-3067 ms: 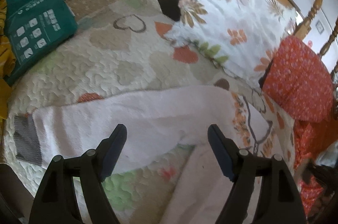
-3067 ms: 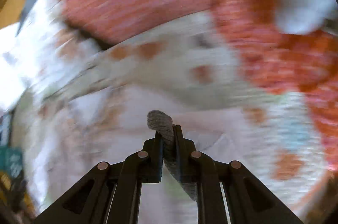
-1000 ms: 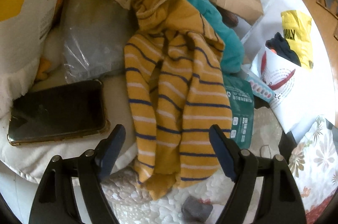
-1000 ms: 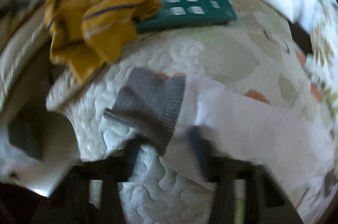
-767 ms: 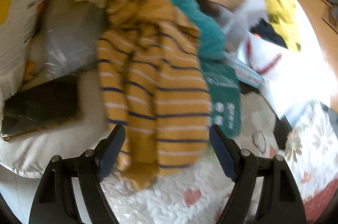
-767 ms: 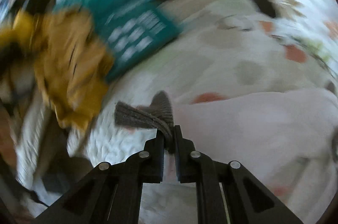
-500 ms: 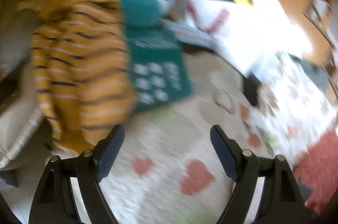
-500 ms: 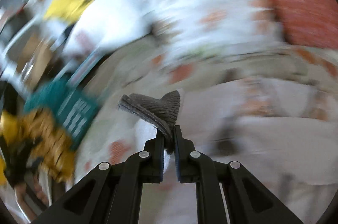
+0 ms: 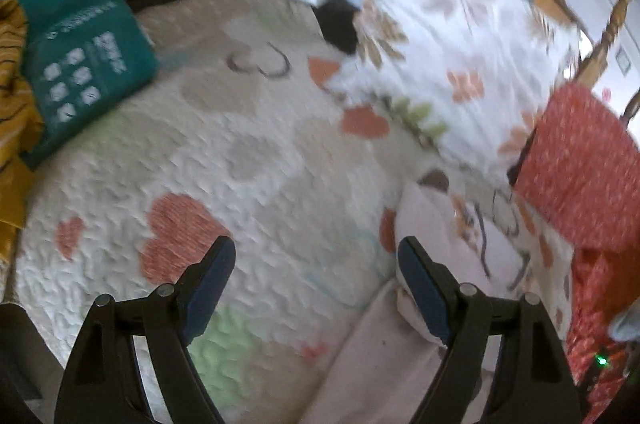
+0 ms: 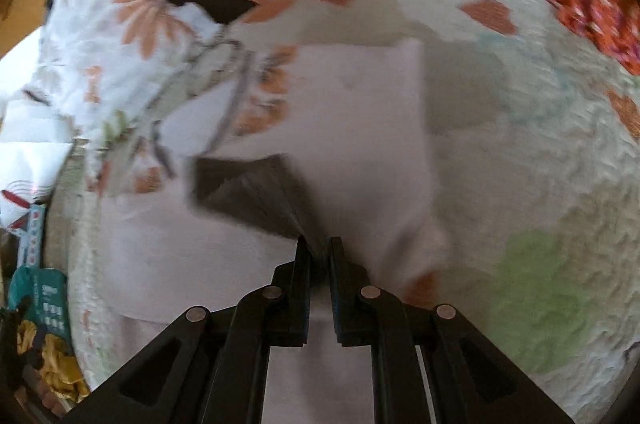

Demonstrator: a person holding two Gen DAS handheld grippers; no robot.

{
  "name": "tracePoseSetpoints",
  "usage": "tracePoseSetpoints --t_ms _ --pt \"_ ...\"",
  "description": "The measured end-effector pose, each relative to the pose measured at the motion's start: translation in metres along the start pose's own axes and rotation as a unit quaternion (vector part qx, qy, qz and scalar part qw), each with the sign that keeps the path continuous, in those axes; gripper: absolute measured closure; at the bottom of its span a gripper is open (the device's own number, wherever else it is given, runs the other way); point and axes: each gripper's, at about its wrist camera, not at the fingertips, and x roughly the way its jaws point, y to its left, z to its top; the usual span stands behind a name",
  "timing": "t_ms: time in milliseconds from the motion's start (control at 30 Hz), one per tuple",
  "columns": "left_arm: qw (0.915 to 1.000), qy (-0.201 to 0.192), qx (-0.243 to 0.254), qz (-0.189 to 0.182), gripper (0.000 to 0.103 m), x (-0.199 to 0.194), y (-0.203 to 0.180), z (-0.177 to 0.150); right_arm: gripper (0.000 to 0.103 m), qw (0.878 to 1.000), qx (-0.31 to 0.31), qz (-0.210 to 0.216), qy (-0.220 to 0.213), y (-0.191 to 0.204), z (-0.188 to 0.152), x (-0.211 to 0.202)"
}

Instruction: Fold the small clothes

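Carried grey cuff (image 10: 256, 195) from near quilt (image 9: 248, 159) edge over pink garment (image 10: 360, 127), right gripper (image 10: 319, 256) pinching it; fold half made. Left gripper (image 9: 316, 284) spread, empty, swung from striped top back over quilt, garment (image 9: 440, 224) at right.

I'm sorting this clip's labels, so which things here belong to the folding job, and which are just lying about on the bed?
Part of the job:
- pale pink garment
- its grey cuff, pinched by the right gripper
- left gripper, open over the quilt

Just lying about:
- teal pack
- floral pillow
- red cushion
- mustard striped top
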Motion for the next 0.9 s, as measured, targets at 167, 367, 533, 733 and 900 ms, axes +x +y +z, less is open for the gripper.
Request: tracePoseSetpoints --t_ms 167,367,533,733,900 --pt "0.9989 0.019 0.043 0.010 0.020 0.027 -0.030 -0.007 0.083 0.999 -0.030 -0.010 -0.030 -0.023 0.011 -0.027" --pt "0.9956 0.047 0.077 0.025 0.020 0.076 -0.060 -0.013 0.075 0.992 -0.099 0.003 -0.083 0.000 0.022 -0.042" --pt "0.9927 0.094 0.075 0.009 0.020 0.118 -0.071 -0.018 0.071 0.990 -0.122 -0.033 -0.059 0.009 0.039 -0.010" --pt "0.9877 0.101 0.116 -0.028 0.018 0.157 -0.096 -0.012 0.043 0.999 -0.008 -0.034 -0.013 -0.051 0.079 0.022" --pt "0.9813 0.096 0.160 -0.047 0.011 0.182 -0.118 -0.005 0.036 0.999 -0.022 -0.011 -0.024 -0.048 0.103 0.042"
